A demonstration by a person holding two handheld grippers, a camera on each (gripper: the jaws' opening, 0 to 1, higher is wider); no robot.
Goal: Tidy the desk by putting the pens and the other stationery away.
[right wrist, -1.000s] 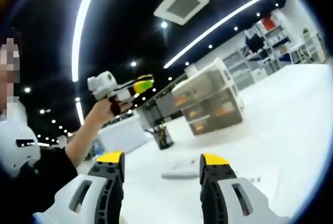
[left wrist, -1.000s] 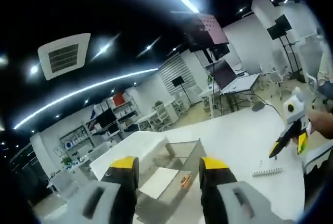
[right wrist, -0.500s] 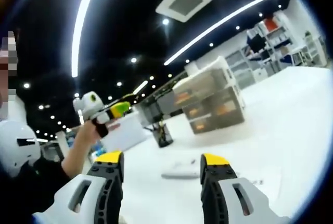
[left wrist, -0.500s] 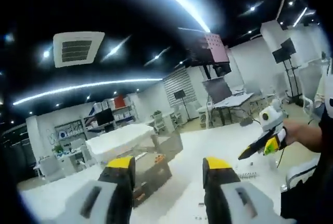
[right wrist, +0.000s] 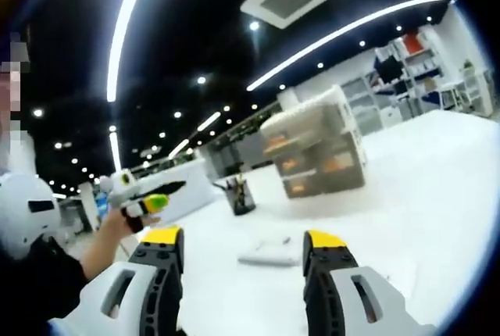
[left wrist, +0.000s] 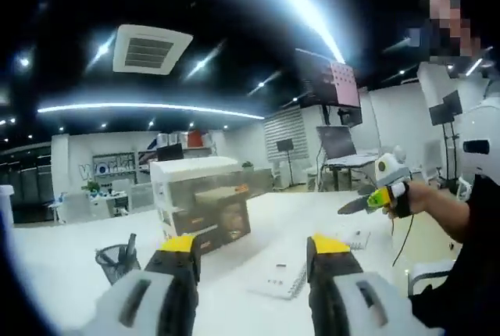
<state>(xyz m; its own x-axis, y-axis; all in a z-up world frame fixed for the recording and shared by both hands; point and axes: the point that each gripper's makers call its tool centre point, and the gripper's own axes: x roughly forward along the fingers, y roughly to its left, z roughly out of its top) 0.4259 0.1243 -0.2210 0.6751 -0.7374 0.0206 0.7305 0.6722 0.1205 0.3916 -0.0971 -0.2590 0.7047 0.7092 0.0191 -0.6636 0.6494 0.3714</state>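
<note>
Jaws of the left gripper (left wrist: 251,269) stand wide apart with nothing between them, raised above the white desk (left wrist: 70,262). The right gripper (right wrist: 242,262) is likewise spread and empty in its own view; in the left gripper view it hangs off to the right in the person's hand (left wrist: 400,198), where its jaws are too small to read.

Just beyond the left jaws lies a spiral notebook (left wrist: 277,279), flat on the desk; the right gripper view shows a flat pale thing in the matching place, likely the same one. Near left stands a dark mesh pen cup (left wrist: 116,262) with pens upright in it. Farther back sits a drawer unit (left wrist: 205,205), its translucent drawers showing orange shapes inside.

By my judgement the notebook is light and a little floppy, so a pinch on the stiffer spiral edge would carry it better than a loose corner. Pens would be light, hard and smooth, apt to roll or slip, so best taken across the barrel near the middle.

Small pale specks near the notebook cannot be identified. Drawer contents are blurred, and I cannot tell whether any drawer stands open. No loose pens on the desk can be made out.
</note>
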